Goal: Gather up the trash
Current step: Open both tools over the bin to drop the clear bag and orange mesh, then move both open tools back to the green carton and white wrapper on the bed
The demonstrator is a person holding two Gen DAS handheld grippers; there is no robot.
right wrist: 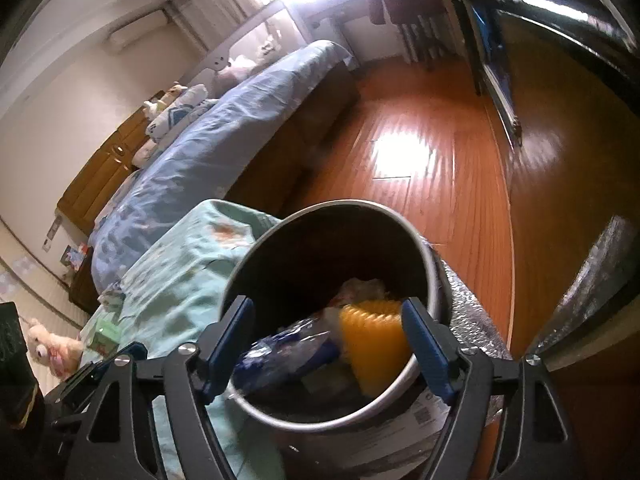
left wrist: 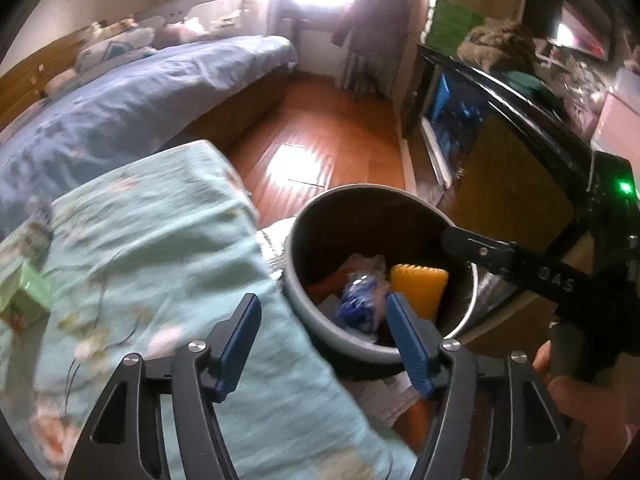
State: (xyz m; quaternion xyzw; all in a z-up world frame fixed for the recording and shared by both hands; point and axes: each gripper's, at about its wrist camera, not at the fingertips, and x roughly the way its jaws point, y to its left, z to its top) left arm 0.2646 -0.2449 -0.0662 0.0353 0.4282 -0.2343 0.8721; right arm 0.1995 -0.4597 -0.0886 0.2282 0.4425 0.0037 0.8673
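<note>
A round grey bin (left wrist: 296, 288) with a dark inside stands on the floor beside a teal quilt. In it lie a yellow ridged piece (left wrist: 418, 286), a crumpled blue-and-white wrapper (left wrist: 358, 300) and pale scraps. My left gripper (left wrist: 323, 304) hangs open over the bin's near rim and the quilt's edge, with nothing between its blue pads. My right gripper (right wrist: 326, 312) is open right above the bin (right wrist: 240, 272); the yellow piece (right wrist: 376, 340) and the wrapper (right wrist: 288, 348) look blurred below it, touching neither pad. One black finger (left wrist: 480, 250) of the right gripper reaches over the bin's far side.
The teal floral quilt (left wrist: 160, 260) carries a small green box (left wrist: 28, 296). A bed with blue sheets (left wrist: 140, 96) stands behind it. Wooden floor (left wrist: 320, 140) runs to the window. A black cabinet (left wrist: 520, 120) lines the right. Foil matting (right wrist: 472, 320) and papers (right wrist: 428, 412) lie under the bin.
</note>
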